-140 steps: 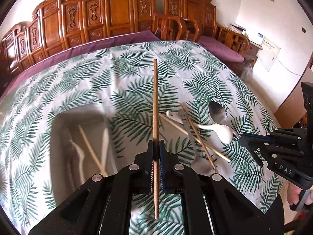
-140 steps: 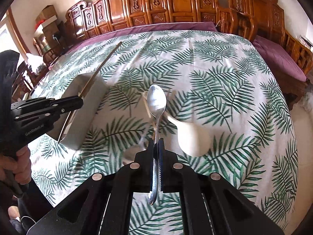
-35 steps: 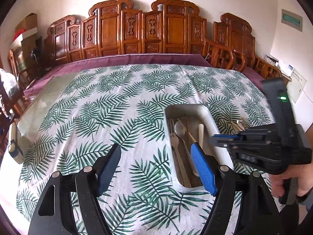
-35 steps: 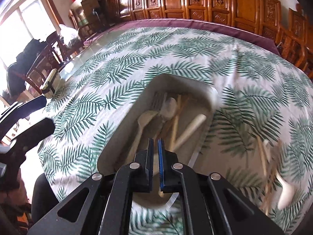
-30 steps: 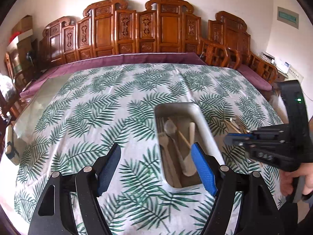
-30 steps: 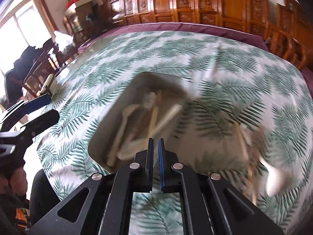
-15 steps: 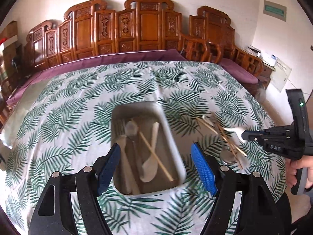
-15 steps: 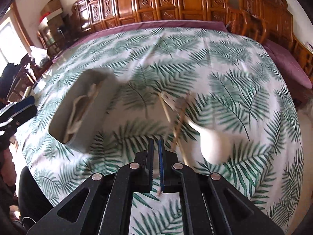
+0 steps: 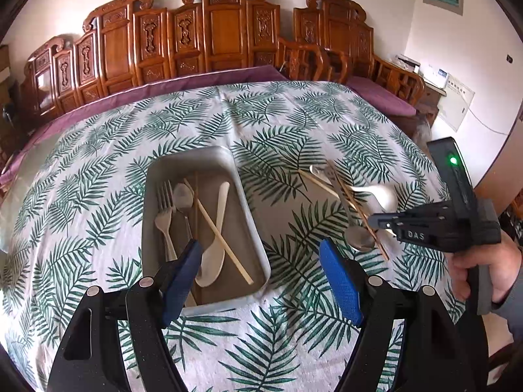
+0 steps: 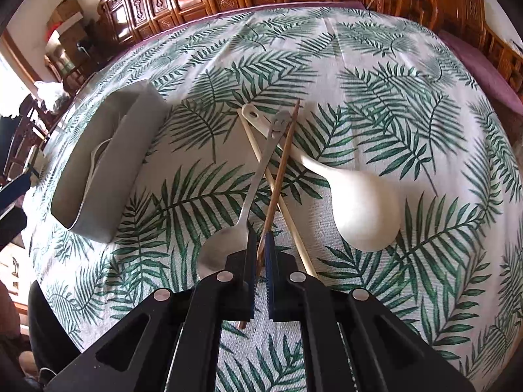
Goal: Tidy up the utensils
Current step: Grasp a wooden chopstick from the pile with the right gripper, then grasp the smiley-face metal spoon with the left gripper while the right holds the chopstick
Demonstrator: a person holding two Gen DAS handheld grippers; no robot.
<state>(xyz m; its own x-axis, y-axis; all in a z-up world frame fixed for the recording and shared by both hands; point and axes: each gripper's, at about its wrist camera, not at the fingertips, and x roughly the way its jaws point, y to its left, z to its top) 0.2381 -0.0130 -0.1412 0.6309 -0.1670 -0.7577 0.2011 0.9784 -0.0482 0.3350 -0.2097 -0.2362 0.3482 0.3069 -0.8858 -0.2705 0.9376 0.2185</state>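
Note:
A grey metal tray (image 9: 250, 219) (image 10: 108, 160) holds a fork (image 9: 163, 210), a metal spoon (image 9: 183, 196), a white spoon (image 9: 214, 248) and chopsticks (image 9: 217, 230). To its right lie a metal spoon (image 10: 245, 209), a white spoon (image 10: 356, 202), a pale chopstick (image 10: 287, 215) and a dark chopstick (image 10: 281, 170). My left gripper (image 9: 261, 268) is open and empty above the tray's near end. My right gripper (image 10: 260, 245) (image 9: 380, 220) has its jaws nearly closed around the near end of the dark chopstick, which still rests on the cloth.
The table carries a palm-leaf cloth (image 9: 281, 121). Carved wooden chairs (image 9: 225, 29) line its far side. The table edge falls away at the right (image 9: 457, 189).
The left gripper let go of its chopstick, now in the tray, and opened. The right gripper left its metal spoon in the tray, swung right and closed in on the dark chopstick.

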